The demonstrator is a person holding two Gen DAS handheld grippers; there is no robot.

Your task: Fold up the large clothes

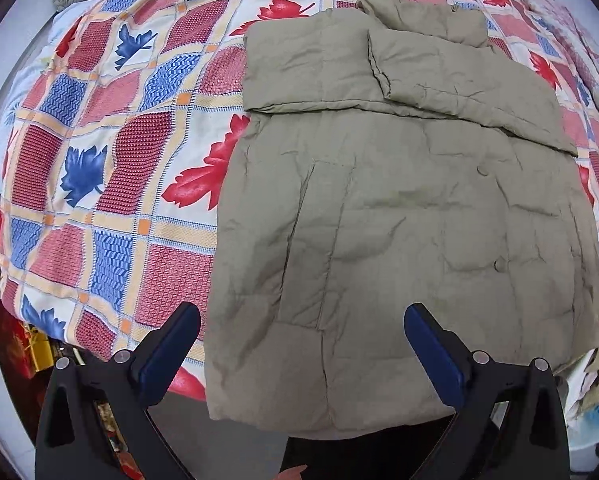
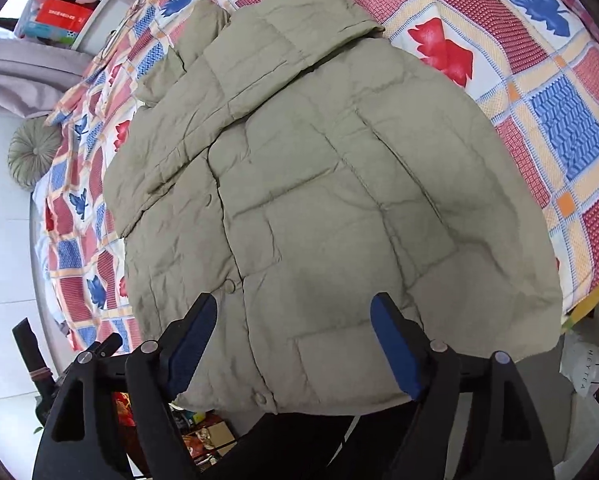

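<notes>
An olive-green quilted jacket (image 1: 399,220) lies flat on a bed, front up, with both sleeves folded across the chest near the collar. Its hem hangs slightly over the near bed edge. My left gripper (image 1: 301,312) hovers above the jacket's lower left part, its jaws wide apart with nothing between them. In the right wrist view the same jacket (image 2: 319,200) fills the middle. My right gripper (image 2: 293,304) hangs over the hem near the button placket, jaws apart and holding nothing. The other gripper's tip (image 2: 111,342) peeks in at lower left.
The bed carries a patchwork cover (image 1: 119,140) with red and blue leaves. A round grey-green cushion (image 2: 31,156) rests at its far end. Boxes and clutter (image 1: 27,348) sit on the floor beside the bed, and shelves with boxes (image 2: 59,12) stand beyond it.
</notes>
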